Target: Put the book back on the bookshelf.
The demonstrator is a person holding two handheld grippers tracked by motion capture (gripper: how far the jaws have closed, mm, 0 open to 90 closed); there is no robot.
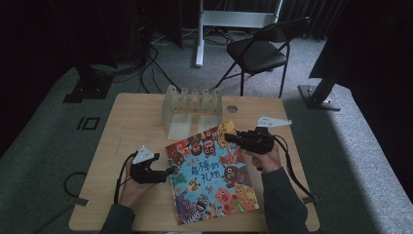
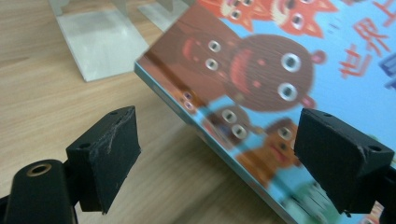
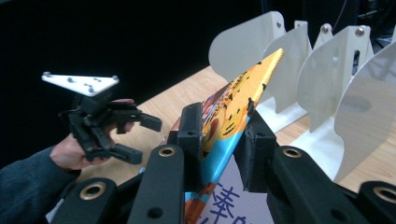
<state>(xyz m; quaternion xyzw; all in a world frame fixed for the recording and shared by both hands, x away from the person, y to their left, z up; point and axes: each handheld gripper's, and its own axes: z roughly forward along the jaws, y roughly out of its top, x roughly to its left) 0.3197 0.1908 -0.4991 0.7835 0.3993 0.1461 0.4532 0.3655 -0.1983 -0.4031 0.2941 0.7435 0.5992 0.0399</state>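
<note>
Pinching the top right corner of the picture book [image 1: 213, 171], the right tongs [image 1: 233, 138] have their jaws pressed on the cover from both sides; in the right gripper view [image 3: 224, 140] that corner sticks up between the black pads and is lifted off the counter [image 1: 126, 126]. Rest of the book lies flat near the middle of the counter, cover up, turned a bit askew, colourful cartoon animals and red lettering on it.

Left tongs [image 1: 168, 171] sit at the book's left edge, jaws spread. Left gripper view [image 2: 219, 154] has the book's edge running between the two pads, neither one touching it. Left hand [image 1: 131, 187] holds that gripper low by the near left part of the counter.

White metal book rack [image 1: 192, 109] with several upright dividers stands just behind the book, toward the far edge. Folding chair [image 1: 258, 51] stands on the carpet beyond the counter.
</note>
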